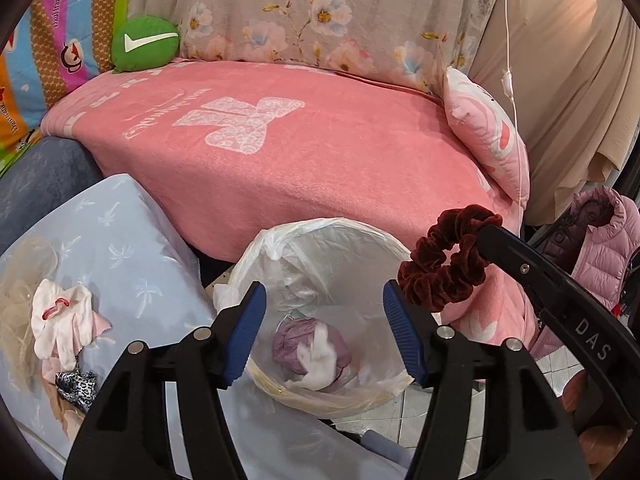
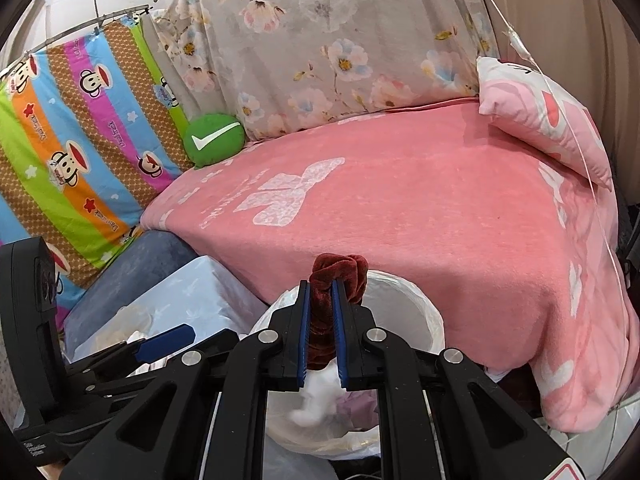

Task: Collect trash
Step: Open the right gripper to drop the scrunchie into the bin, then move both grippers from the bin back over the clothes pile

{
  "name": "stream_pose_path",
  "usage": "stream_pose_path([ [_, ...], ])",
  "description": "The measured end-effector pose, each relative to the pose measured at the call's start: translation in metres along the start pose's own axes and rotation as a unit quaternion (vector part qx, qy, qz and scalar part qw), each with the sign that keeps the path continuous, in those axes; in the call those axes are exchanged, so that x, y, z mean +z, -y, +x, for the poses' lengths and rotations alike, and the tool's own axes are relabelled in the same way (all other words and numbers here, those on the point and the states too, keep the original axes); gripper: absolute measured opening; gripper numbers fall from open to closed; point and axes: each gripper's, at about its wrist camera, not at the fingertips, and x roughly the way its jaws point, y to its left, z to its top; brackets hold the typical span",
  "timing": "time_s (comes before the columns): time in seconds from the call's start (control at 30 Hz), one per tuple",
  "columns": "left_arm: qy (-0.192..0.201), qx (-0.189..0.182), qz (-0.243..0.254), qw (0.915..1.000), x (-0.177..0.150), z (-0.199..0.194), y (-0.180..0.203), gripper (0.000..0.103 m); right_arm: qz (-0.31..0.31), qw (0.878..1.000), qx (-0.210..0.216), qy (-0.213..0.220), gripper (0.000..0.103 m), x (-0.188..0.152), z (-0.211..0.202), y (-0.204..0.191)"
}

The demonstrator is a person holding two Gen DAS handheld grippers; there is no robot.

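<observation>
Right wrist view: the dark red velvet scrunchie (image 2: pixel 326 300), clamped in the right gripper (image 2: pixel 322 320), is best released once centred over the lined bin's rim (image 2: pixel 420 300); the left gripper (image 1: pixel 324 332) stands wide, empty.

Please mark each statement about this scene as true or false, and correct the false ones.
1. The right gripper is shut on the dark red scrunchie. True.
2. The left gripper holds a white sock. False: its jaws are open and empty.
3. The bin with a white liner is empty. False: a purple and white wad lies inside.
4. The green round cushion bears a white check mark. True.
5. The blanket on the bed is blue. False: it is pink.
</observation>
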Motion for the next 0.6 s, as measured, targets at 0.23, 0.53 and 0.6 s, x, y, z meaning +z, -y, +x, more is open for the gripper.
stream_pose_path([
  [0.23,0.000,0.011,-0.016,0.9998,-0.003,-0.003,-0.014,0.058,-0.004,1.000,0.003,-0.002,0.013,0.001,0.009,-0.008],
  [0.53,-0.005,0.023,-0.043,0.9988,-0.014,-0.007,-0.034,0.058,-0.018,1.000,0.015,-0.012,0.015,-0.004,0.012,-0.029],
  [0.6,-0.006,0.025,-0.047,0.9986,-0.016,-0.009,-0.037,0.058,-0.020,0.999,0.018,-0.018,0.020,-0.009,0.012,-0.033],
])
